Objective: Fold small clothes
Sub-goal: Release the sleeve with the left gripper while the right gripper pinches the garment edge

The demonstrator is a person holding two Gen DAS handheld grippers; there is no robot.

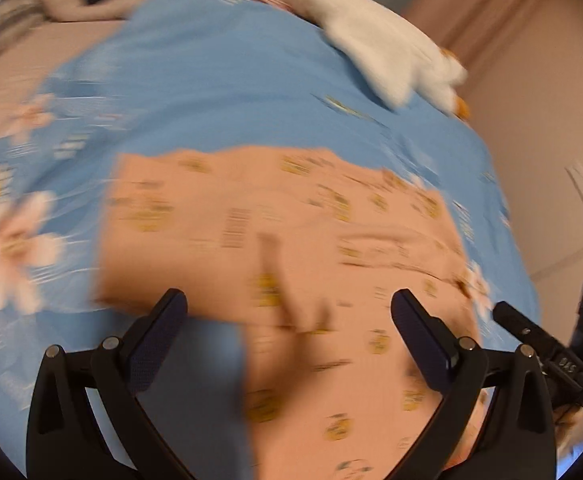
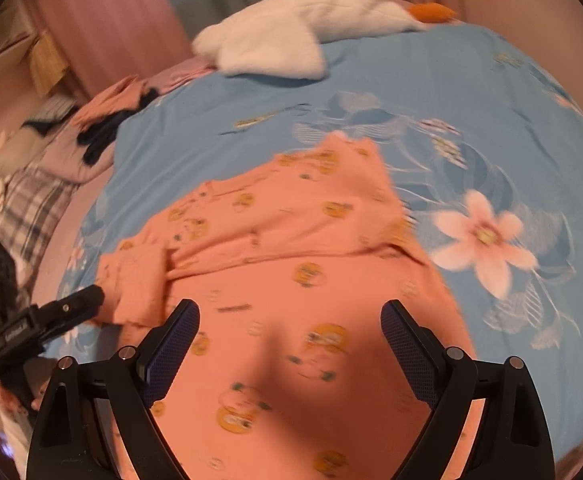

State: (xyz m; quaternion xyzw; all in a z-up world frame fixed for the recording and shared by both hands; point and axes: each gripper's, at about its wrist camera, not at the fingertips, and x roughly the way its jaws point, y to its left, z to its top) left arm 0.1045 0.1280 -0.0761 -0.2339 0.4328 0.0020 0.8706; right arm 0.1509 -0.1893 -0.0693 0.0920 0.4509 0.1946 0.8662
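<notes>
the peach printed garment [image 2: 291, 240] lies spread on the blue floral bedsheet [image 2: 431, 80], filling the lower middle of both wrist views, with a sleeve bunched at its left edge in the right wrist view. it looks like thin cotton: light, limp, no stiffness, so it should drape and crease wherever it is lifted and slide easily over the sheet. best hold, i'd judge, is a pinch on a hem, cuff or corner, not the flat middle.

the left gripper [image 1: 289, 308] hangs over the cloth, tilted downward, jaws spread wide, nothing between them. the right gripper [image 2: 290, 320] sits the same way, jaws wide and empty above the garment's body. each shows at the edge of the other's view, so they're side by side.

beyond, a white plush duck [image 2: 311, 28] rests at the top of the frame, and a pile of other clothes [image 2: 103, 120] sits upper left.
</notes>
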